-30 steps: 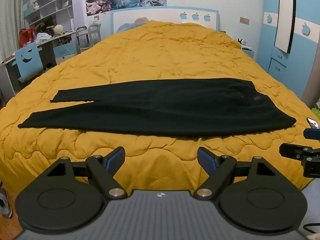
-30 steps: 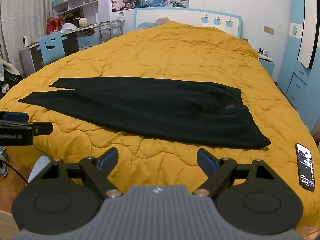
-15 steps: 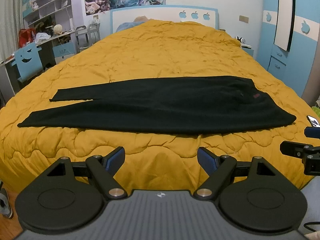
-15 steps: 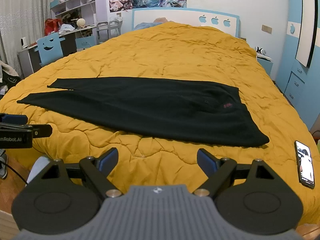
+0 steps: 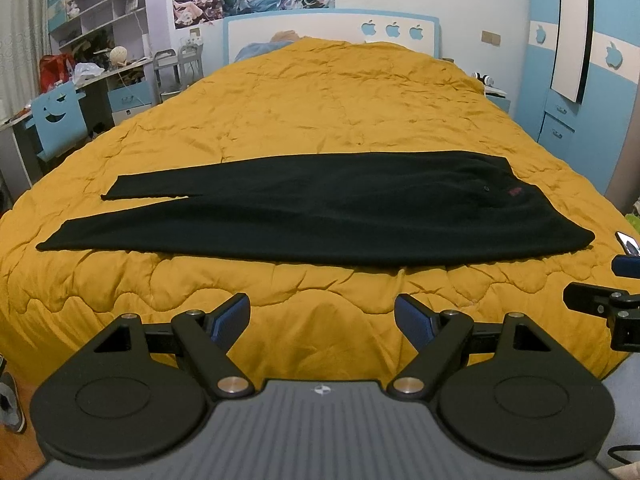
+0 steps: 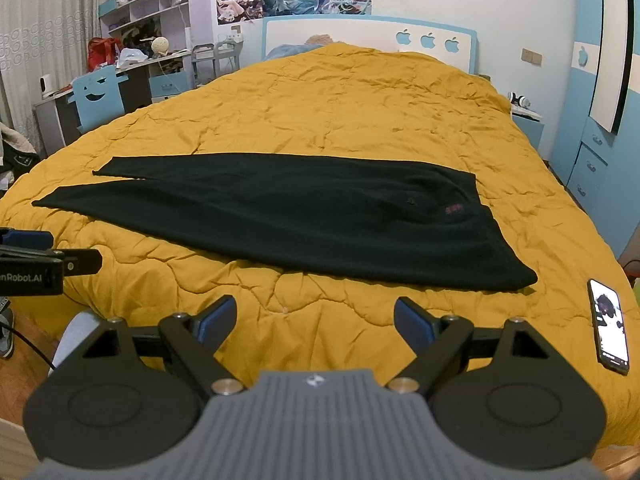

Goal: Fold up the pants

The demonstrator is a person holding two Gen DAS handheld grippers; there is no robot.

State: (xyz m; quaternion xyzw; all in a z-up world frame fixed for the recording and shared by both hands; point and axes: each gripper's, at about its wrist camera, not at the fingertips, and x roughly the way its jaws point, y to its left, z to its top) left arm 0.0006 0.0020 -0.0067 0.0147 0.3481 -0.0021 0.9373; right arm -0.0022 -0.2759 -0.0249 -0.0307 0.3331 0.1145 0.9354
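Black pants lie flat across the yellow quilted bed, waist to the right, legs to the left with the two hems slightly apart. They also show in the right wrist view. My left gripper is open and empty, held off the bed's near edge, short of the pants. My right gripper is open and empty, also near the bed's front edge. Each gripper shows at the edge of the other's view.
A phone lies on the quilt at the right, near the waist end. A desk with a blue chair stands left of the bed. Blue wardrobe drawers stand at the right. The headboard is at the far end.
Both views have shifted slightly; the pants sit a little higher in frame, so both grippers have moved a bit. The pants have not moved. Both grippers stay open.
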